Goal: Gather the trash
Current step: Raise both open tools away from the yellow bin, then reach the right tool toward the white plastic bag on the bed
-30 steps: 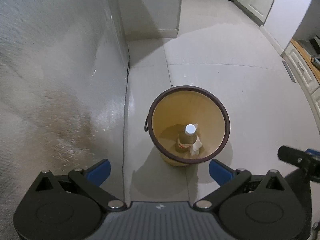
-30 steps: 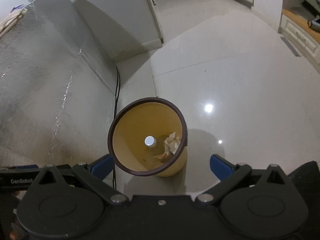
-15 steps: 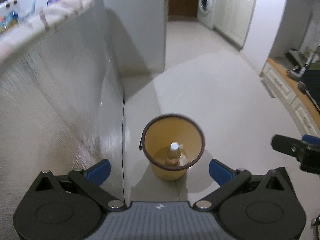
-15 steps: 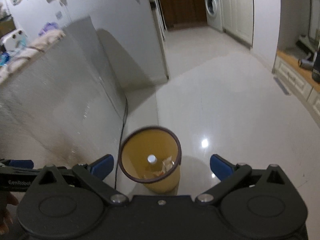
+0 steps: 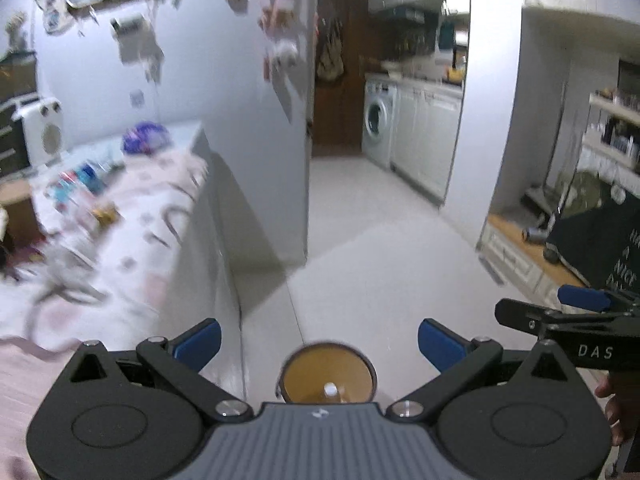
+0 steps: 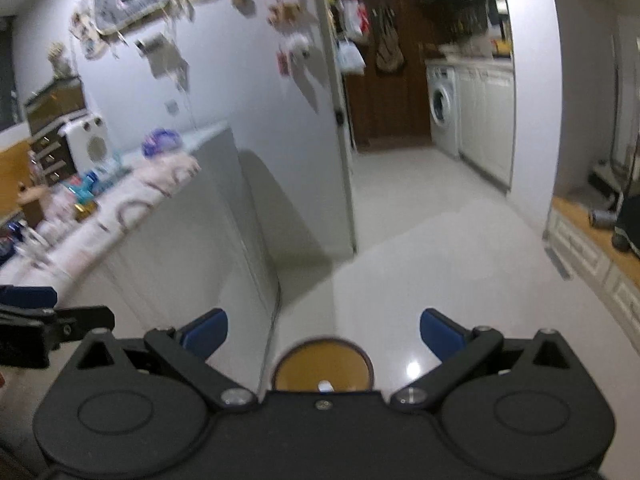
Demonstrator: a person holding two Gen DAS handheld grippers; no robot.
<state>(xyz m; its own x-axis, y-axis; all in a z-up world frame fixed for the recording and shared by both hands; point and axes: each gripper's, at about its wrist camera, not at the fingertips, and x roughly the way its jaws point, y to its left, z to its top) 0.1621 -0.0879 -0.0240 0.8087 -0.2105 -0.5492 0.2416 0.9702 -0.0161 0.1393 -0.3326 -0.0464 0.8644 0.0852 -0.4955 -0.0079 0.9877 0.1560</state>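
The yellow trash bucket [image 5: 327, 374] with its dark rim stands on the pale tiled floor [image 5: 380, 264], low in the centre of both views and partly hidden behind my tool bodies. Inside it a bottle with a white cap [image 5: 330, 390] stands upright; in the right wrist view only the cap [image 6: 325, 385] shows above the tool housing. The bucket sits just beside the foot of a grey cabinet side [image 5: 216, 248] on the left.

My left tool [image 5: 319, 341] has its blue-padded fingers [image 5: 199, 342] spread wide and grips nothing; the bucket appears in the gap between them, far below. My right tool [image 6: 324, 333] is likewise wide open and empty, and it also shows at the right edge of the left wrist view.

The tabletop [image 5: 120, 232] in the left half of the frame carries a pale patterned cloth and a blurred scatter of small items that I cannot identify. Behind it a white fridge side [image 5: 224, 92] is covered with magnets and notes. In the upper right a washing machine [image 5: 378, 118] stands among white kitchen cupboards.
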